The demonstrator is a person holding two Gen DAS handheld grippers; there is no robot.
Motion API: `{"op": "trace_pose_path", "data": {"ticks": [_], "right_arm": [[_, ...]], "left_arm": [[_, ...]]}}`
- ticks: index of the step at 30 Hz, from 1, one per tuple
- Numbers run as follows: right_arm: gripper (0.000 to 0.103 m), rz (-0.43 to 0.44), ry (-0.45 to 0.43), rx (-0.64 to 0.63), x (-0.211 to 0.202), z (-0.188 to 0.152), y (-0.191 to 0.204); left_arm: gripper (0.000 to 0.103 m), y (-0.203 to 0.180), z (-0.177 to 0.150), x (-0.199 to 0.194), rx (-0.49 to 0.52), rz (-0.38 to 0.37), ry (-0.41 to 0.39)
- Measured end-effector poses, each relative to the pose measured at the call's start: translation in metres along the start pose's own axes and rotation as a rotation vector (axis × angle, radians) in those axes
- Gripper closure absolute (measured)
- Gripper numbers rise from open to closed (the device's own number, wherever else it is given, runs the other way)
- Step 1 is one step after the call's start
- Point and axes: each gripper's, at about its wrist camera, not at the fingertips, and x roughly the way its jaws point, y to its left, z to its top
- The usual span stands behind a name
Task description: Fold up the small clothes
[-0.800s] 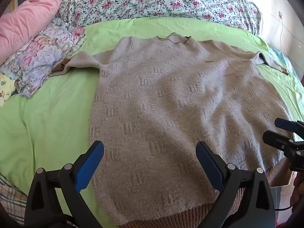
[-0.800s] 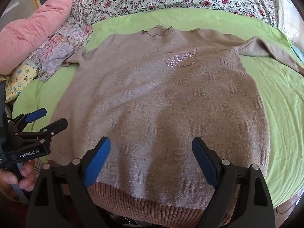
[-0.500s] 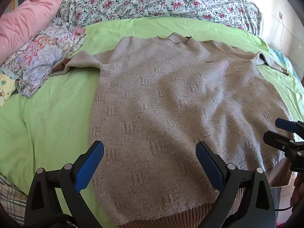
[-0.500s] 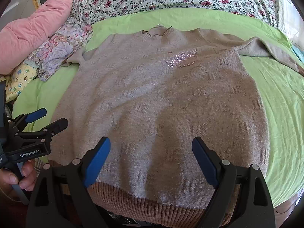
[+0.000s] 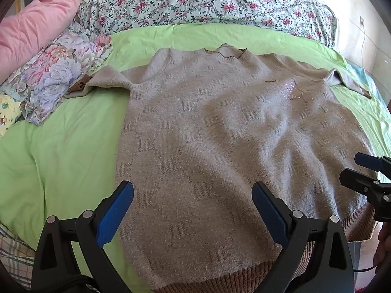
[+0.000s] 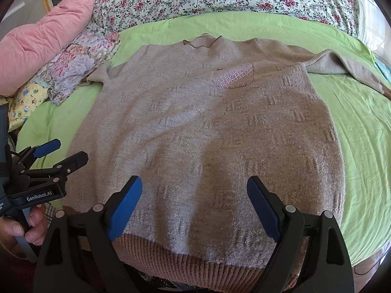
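A beige knitted sweater point(image 5: 220, 134) point(image 6: 207, 134) lies flat and face up on the green bed sheet point(image 5: 61, 146), collar away from me, brown ribbed hem point(image 6: 195, 263) at the near edge. Both sleeves spread sideways, and a shiny patch point(image 6: 234, 75) sits on the chest. My left gripper point(image 5: 193, 195) hovers open above the lower left part of the sweater, nothing between its blue pads. My right gripper point(image 6: 194, 190) hovers open over the lower middle, just above the hem. Each gripper shows at the edge of the other's view: the right gripper point(image 5: 359, 168), the left gripper point(image 6: 61, 151).
A floral quilt point(image 5: 207, 0) lies across the head of the bed. A pink pillow point(image 5: 36, 24) and flowered cloths point(image 5: 56, 73) are heaped at the far left. Bare green sheet point(image 6: 354, 134) lies on both sides of the sweater. A person's hand point(image 6: 22, 227) holds the left gripper's handle.
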Motion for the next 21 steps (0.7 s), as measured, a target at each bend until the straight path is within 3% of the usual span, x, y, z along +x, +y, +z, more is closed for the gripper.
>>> {"op": "trace_pose_path", "data": {"ticks": [13, 21], "right_arm": [[0.015, 0.0, -0.022, -0.005, -0.0053, 0.0042, 0.0], [0.015, 0.002, 0.041, 0.017, -0.0048, 0.0067, -0.0042]], "left_arm": [[0.005, -0.001, 0.0012, -0.0073, -0.007, -0.007, -0.01], [0.005, -0.0037, 0.0038, -0.0074, 0.004, -0.004, 0.007]]}}
